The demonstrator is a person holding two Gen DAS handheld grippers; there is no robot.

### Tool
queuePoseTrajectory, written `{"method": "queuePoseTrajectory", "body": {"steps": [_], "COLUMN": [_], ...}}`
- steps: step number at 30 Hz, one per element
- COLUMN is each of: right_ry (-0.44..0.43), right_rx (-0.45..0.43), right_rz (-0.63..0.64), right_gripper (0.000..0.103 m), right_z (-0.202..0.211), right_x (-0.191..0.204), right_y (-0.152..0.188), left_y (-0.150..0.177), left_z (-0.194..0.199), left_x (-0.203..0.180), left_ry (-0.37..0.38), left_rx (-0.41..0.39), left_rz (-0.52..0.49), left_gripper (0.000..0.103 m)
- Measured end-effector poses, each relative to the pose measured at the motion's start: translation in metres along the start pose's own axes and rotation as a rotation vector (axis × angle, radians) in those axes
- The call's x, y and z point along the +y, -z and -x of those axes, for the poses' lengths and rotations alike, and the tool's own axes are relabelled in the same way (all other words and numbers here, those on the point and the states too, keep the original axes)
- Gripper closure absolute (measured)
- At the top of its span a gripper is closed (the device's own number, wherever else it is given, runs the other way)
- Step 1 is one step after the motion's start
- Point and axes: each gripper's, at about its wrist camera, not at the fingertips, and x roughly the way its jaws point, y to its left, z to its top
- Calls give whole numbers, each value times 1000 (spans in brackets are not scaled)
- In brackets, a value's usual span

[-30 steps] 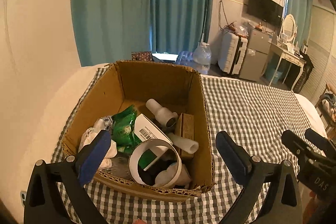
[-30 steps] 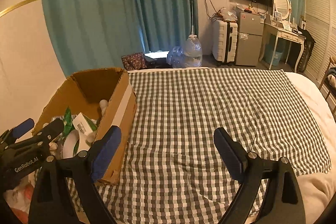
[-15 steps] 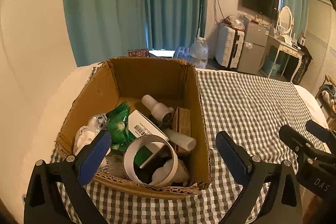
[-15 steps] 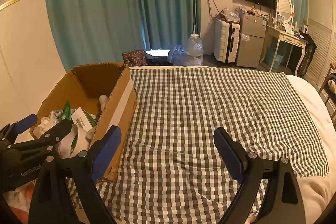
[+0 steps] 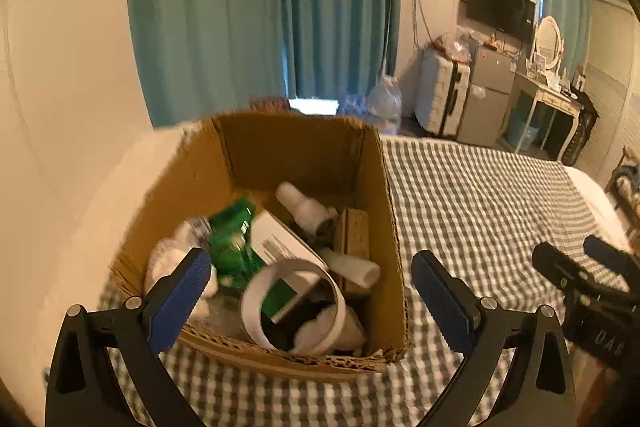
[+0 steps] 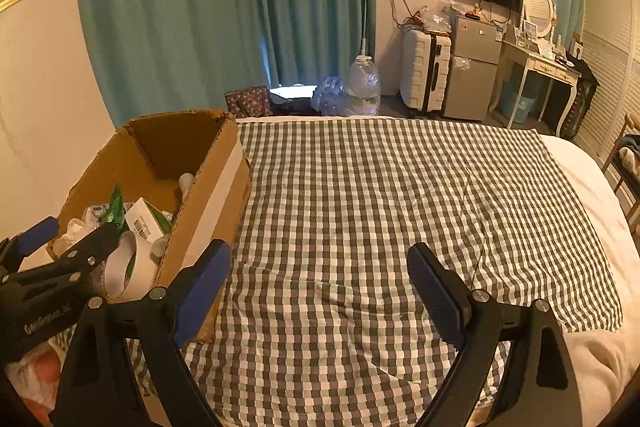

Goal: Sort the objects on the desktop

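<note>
An open cardboard box (image 5: 296, 143) stands on the left part of a grey-and-white checked cloth (image 6: 380, 195). Inside lie a white tape roll (image 5: 256, 301), a green packet (image 5: 232, 239), a white barcode carton (image 5: 280, 243), a white bottle (image 5: 304, 207), a small brown box (image 5: 354, 235) and a white tube (image 5: 352, 265). My left gripper (image 5: 310, 267) hovers open above the box's near edge, holding nothing. My right gripper (image 6: 319, 259) hangs open and empty over bare cloth, to the right of the box (image 6: 212, 195).
A pale wall rises close on the left, and teal curtains (image 6: 224, 7) hang behind the box. Beyond the cloth's far edge are a water jug (image 6: 362, 83), a white suitcase (image 6: 424, 71), a small fridge (image 6: 474, 67) and a dressing table (image 6: 536, 67). White bedding (image 6: 592, 171) borders the cloth on the right.
Both grippers stay open and empty. The left view has shifted slightly and is now blurred by motion. In the right view the box sits a little higher in frame.
</note>
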Motion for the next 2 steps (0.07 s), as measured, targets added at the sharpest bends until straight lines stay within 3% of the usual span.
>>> {"method": "queuePoseTrajectory", "body": {"steps": [2], "right_ry": [2], "right_rx": [6], "right_rz": [-1], "right_gripper": [13], "right_z": [-1], "right_x": [0], "right_y": [0], "left_y": [-1], "left_z": [1], "left_x": [-6], "left_ry": [-28], "left_rx": [-6], "left_rz": [-37], "left_gripper": [0]}}
